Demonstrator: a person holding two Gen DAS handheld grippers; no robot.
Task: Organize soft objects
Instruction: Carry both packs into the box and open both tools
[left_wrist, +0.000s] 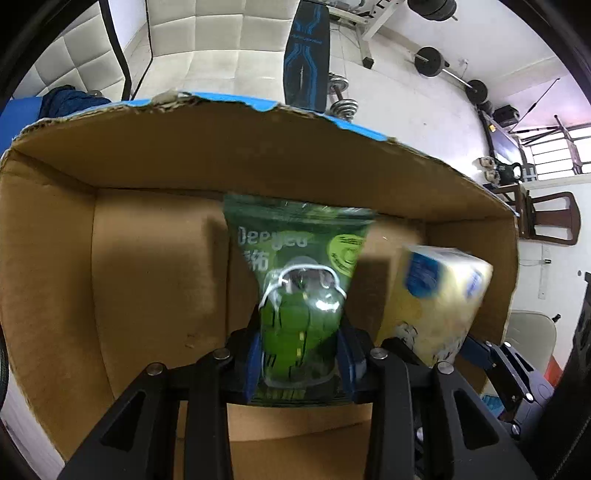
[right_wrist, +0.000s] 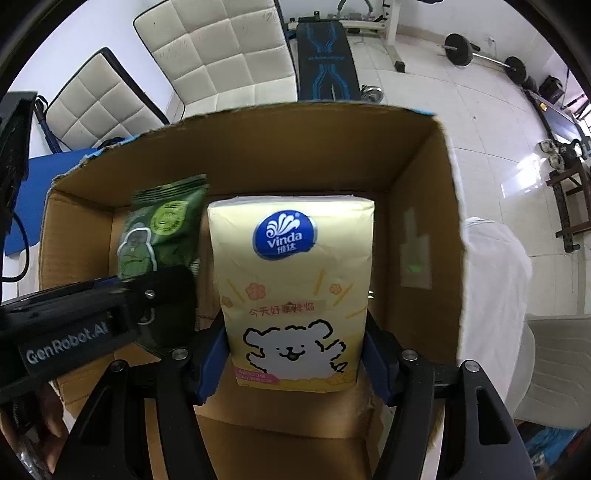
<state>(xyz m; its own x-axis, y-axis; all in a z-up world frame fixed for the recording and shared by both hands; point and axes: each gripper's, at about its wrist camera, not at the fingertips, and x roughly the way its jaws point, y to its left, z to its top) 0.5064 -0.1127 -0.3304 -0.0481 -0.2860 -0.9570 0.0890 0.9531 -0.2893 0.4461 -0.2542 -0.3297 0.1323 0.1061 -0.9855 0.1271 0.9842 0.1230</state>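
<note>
My left gripper (left_wrist: 300, 356) is shut on a green plastic pack (left_wrist: 301, 280) and holds it upright inside an open cardboard box (left_wrist: 155, 236). My right gripper (right_wrist: 295, 363) is shut on a yellow Vinda tissue pack (right_wrist: 291, 280) and holds it upright inside the same box (right_wrist: 417, 177). The two packs hang side by side, the green one (right_wrist: 162, 229) to the left of the yellow one (left_wrist: 436, 295). The left gripper's body (right_wrist: 92, 314) shows at the left in the right wrist view.
The box floor below both packs is bare cardboard. Outside the box are white padded panels (right_wrist: 218, 48), a blue-black weight bench (right_wrist: 325, 59), barbells (right_wrist: 480, 55), a white chair (right_wrist: 554, 369) and a white tiled floor.
</note>
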